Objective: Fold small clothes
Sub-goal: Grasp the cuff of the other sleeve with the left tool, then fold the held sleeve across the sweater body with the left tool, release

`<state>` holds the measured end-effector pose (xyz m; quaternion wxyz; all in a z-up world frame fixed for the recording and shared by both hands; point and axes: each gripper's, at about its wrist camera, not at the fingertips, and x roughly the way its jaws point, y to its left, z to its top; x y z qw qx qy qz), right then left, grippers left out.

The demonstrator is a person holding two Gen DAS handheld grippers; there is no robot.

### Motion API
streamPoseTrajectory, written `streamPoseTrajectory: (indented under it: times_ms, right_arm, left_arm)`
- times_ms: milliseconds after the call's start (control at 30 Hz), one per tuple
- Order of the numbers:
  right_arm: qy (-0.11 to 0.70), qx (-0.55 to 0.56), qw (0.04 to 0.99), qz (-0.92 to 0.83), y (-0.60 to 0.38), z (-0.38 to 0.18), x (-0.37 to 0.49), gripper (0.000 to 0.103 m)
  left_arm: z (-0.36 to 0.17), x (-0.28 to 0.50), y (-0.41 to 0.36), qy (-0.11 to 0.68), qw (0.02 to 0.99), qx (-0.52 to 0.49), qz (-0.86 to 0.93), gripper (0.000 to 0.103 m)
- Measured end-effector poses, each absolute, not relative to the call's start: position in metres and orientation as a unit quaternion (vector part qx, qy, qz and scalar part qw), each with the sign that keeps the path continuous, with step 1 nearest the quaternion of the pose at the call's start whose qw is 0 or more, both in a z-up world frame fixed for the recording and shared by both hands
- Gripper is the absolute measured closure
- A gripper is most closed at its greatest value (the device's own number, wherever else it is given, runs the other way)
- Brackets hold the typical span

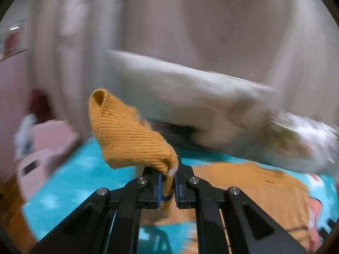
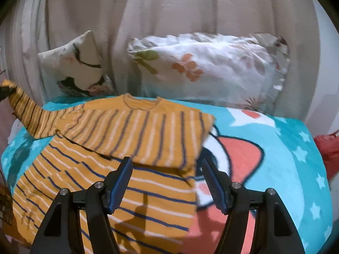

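Observation:
An orange sweater with blue and white stripes (image 2: 137, 131) lies on a turquoise cartoon blanket (image 2: 286, 148). One sleeve is folded across its chest. The other sleeve (image 2: 27, 110) is lifted off the bed and stretches up toward the left edge of the right wrist view. My left gripper (image 1: 168, 182) is shut on that sleeve's ribbed cuff (image 1: 127, 135), which flops over above the jaws. The sweater's body (image 1: 254, 186) lies below it, blurred. My right gripper (image 2: 167, 169) stands open just above the sweater's middle, and nothing is between its fingers.
Two flowered pillows (image 2: 74, 67) (image 2: 211, 67) lean against a pale curtain (image 2: 169, 10) at the head of the bed. A red object (image 2: 326, 148) lies off the bed's right edge. Pink furniture (image 1: 48, 148) stands beside the bed on the left.

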<state>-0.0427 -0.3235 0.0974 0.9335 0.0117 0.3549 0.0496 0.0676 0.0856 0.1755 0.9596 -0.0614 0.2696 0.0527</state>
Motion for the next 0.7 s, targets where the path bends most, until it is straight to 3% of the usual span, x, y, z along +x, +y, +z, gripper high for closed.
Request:
streamPoseTrajectory:
  times_ms: [267, 433, 500, 567, 700]
  right_arm:
    - [0.365, 0.082, 0.927, 0.013, -0.379, 0.089, -0.048, 0.031]
    - [0.365, 0.106, 0.925, 0.006, -0.394, 0.090, -0.043, 0.031]
    - [0.364, 0.117, 0.924, 0.014, -0.394, 0.092, -0.037, 0.030]
    - [0.365, 0.125, 0.922, 0.026, -0.389, 0.094, -0.030, 0.030]
    - [0.372, 0.128, 0.917, 0.062, -0.366, 0.094, -0.013, 0.030]
  left_arm:
    - [0.127, 0.117, -0.085, 0.376, 0.908, -0.070, -0.173, 0.095]
    - [0.087, 0.120, -0.128, 0.441, 0.863, -0.069, -0.237, 0.087]
    - [0.089, 0.112, -0.119, 0.444, 0.849, -0.101, -0.269, 0.074]
    - [0.100, 0.102, -0.101, 0.435, 0.844, -0.124, -0.287, 0.051]
    - [0.122, 0.075, -0.069, 0.405, 0.865, -0.119, -0.272, 0.033]
